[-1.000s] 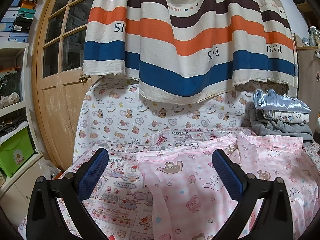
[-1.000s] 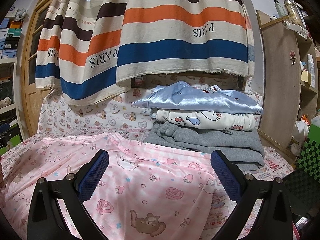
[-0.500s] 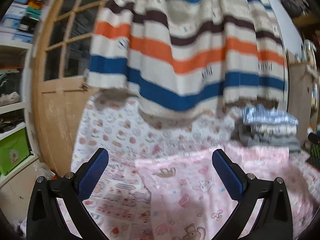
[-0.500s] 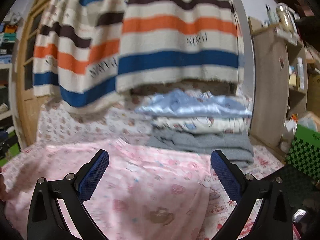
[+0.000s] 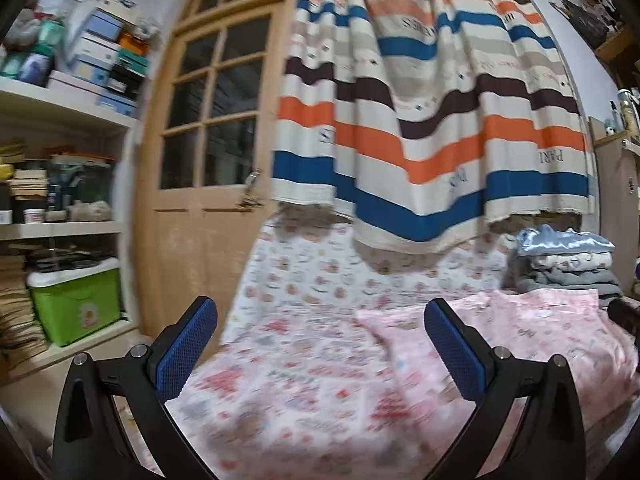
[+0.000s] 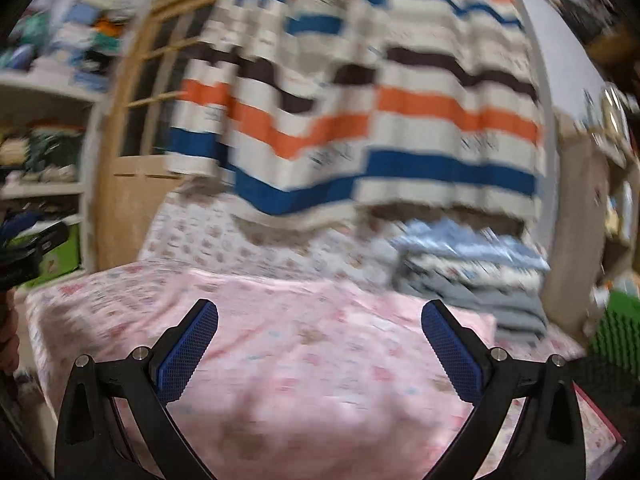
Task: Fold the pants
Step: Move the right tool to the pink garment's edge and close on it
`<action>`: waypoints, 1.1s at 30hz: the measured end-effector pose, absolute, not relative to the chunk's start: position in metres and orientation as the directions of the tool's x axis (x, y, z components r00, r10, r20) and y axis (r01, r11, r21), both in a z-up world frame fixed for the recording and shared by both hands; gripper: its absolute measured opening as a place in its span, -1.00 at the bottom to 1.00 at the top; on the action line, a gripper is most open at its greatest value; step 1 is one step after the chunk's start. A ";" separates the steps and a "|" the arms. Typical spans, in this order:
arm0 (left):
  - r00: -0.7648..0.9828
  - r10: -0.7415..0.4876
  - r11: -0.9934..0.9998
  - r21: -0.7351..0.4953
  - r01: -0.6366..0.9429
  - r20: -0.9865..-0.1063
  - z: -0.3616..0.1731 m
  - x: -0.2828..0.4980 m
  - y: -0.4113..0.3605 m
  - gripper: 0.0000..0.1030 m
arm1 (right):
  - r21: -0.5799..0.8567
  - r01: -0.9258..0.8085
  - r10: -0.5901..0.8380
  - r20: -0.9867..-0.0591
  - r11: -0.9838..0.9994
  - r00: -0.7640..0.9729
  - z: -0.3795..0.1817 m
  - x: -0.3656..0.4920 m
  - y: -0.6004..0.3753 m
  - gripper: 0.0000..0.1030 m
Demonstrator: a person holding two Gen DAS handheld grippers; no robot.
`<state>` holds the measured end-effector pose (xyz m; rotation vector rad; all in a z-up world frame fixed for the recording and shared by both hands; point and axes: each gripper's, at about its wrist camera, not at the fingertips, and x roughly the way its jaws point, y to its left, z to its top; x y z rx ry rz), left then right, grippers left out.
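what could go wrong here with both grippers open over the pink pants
1. Both views are motion-blurred, so a grab made now could miss the edge of the pink pants and pinch the printed sheet underneath instead.
2. The stack of folded clothes sits right at the pants' far corner; the right gripper could knock it over.
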<state>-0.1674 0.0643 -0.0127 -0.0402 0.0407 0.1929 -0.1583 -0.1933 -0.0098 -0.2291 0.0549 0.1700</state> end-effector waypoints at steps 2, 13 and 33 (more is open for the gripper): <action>0.978 0.205 0.977 -0.047 -0.207 -0.047 -0.021 -0.174 0.073 0.99 | -0.252 -0.205 0.197 -0.058 0.946 0.979 -0.021 -0.169 -0.170 0.99; 0.955 0.257 0.960 -0.080 -0.270 -0.149 -0.051 -0.189 0.113 0.99 | -0.180 -0.412 0.368 -0.233 0.893 0.900 -0.061 -0.181 -0.088 0.35; 0.945 0.263 0.958 -0.061 -0.279 -0.194 -0.065 -0.193 0.120 0.99 | -0.335 -0.521 0.355 -0.446 0.785 0.822 -0.100 -0.174 -0.062 -0.29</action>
